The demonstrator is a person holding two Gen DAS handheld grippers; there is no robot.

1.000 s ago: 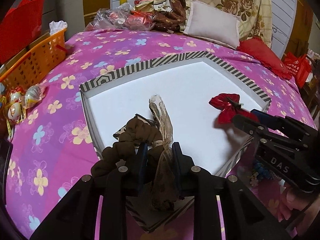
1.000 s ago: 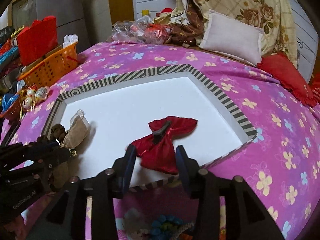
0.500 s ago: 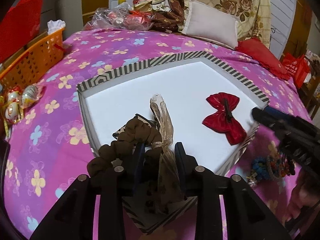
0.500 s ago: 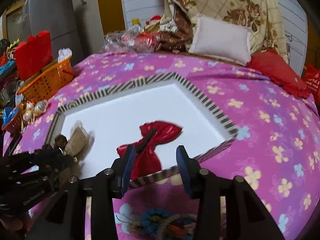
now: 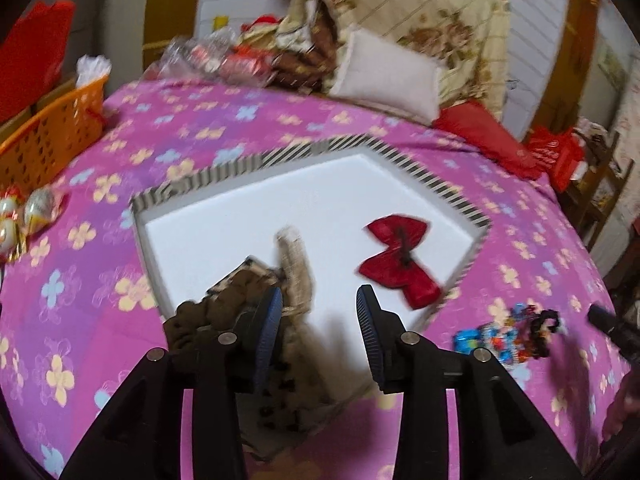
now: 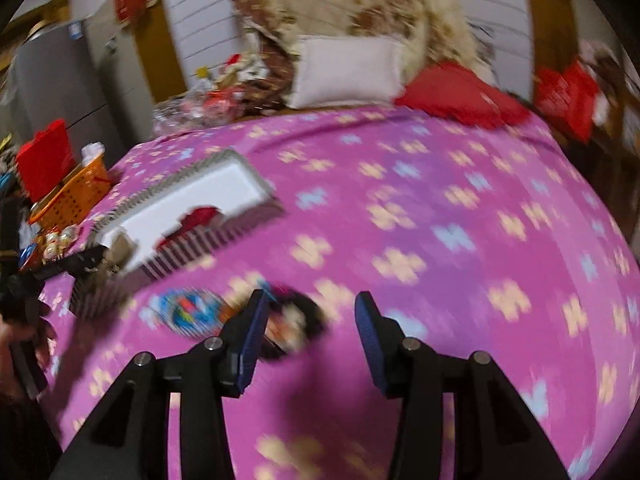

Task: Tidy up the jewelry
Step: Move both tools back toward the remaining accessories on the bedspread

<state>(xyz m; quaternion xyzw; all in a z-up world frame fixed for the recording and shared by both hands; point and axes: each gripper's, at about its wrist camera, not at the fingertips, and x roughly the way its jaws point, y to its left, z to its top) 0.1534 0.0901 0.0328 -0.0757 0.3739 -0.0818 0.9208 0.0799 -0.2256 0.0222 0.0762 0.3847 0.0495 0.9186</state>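
Bedspread (image 5: 248,120), purple-pink with pale flowers, is filling both views, with a cream pillow (image 5: 384,76) and a red cushion (image 5: 480,132) lying at its far end and an orange basket (image 5: 52,136) sitting at its left edge. Lying on it is a shallow tray (image 5: 320,150) with a striped rim and a white floor. A red bow (image 5: 396,260) is resting inside the tray toward its right corner, apart from both grippers. A brown scrunchie with tan ribbon tails (image 5: 280,296) is lying at the tray's near corner, draping over the rim.

Left gripper (image 5: 318,316) is hovering over that scrunchie; its jaws have just been opening, and the pads are standing clear of the cloth, the left pad just beside it. Right gripper (image 6: 308,320) is showing over the bare bedspread to the right of the tray, its jaws parting moderately, with nothing pinched between them. A small heap of colourful beaded jewelry and a dark hair tie (image 6: 240,312) is lying on the bedspread just outside the tray's near right edge, partly behind the right gripper's left finger; motion blur is hiding its details.
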